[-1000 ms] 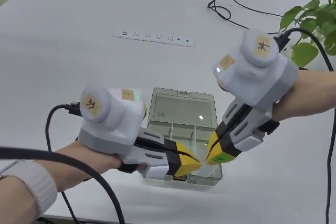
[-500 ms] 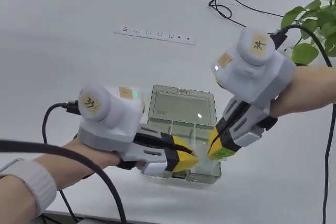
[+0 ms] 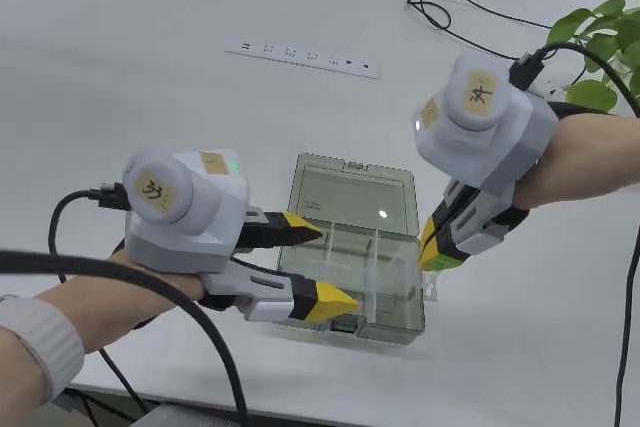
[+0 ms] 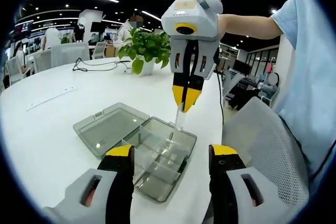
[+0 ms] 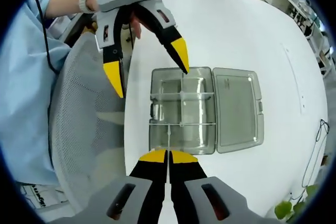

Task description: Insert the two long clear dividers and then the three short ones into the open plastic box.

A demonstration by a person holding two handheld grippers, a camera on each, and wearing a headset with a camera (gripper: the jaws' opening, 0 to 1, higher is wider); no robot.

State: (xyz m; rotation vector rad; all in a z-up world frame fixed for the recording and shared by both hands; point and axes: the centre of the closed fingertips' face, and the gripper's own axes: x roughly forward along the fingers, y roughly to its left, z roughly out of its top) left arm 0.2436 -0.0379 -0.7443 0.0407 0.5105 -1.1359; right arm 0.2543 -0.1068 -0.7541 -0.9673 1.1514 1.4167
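Head view: the open plastic box (image 3: 395, 319) sits on the white bench (image 3: 150, 27), its lid (image 3: 355, 192) folded flat on the far side. The right hand-held gripper (image 3: 437, 255) hangs over the box's right end, jaws pinched together on a clear divider (image 3: 431, 279) whose lower edge reaches down inside the box wall. The left hand-held gripper (image 3: 320, 263) stands at the box's left end, jaws spread wide and holding nothing. Left gripper view: its own yellow tips are well apart, one either side of the box. The right hand-held gripper comes down from above with the divider upright, its foot at the box's far end. Right gripper view: its jaws are shut on the divider, seen edge-on as a thin line running into the box's nearest section. Beyond it, fitted dividers (image 5: 181, 96) already cross the box as two long lines and a short line. Assessment: the held piece appears to be a short divider, possibly the last. To seat it well, keep it vertical and square to the nearest long divider, and line both ends up with their slots. Press straight down without twisting. Let the empty left hand-held gripper steady the box wall, so that the box cannot slide on the bench.
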